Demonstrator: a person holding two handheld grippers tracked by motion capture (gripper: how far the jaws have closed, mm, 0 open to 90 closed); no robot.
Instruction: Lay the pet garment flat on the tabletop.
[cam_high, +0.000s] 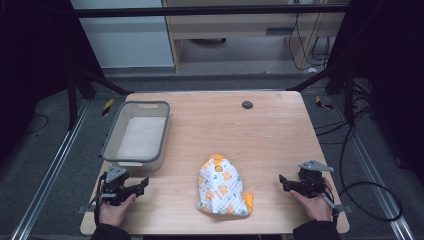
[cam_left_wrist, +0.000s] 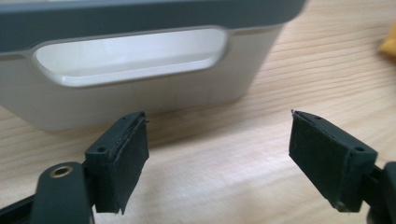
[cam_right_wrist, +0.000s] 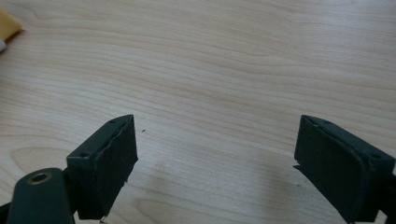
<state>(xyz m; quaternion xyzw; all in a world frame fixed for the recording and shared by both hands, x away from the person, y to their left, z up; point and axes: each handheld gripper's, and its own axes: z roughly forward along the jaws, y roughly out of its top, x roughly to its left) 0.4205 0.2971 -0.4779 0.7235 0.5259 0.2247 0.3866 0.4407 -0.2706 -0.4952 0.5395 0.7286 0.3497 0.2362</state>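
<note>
One bin (cam_high: 136, 131), one cloth (cam_high: 221, 187), two grippers. The left gripper (cam_high: 143, 183) rests just in front of the bin, jaws spread and empty, aimed right. The cloth lies right of the bin. Farther right, the right gripper (cam_high: 282, 181) points at the cloth, jaws wide, empty.

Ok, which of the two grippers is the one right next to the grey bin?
The left gripper. It sits just in front of the bin's near end, while the right gripper is across the table, beyond the patterned cloth.
</note>
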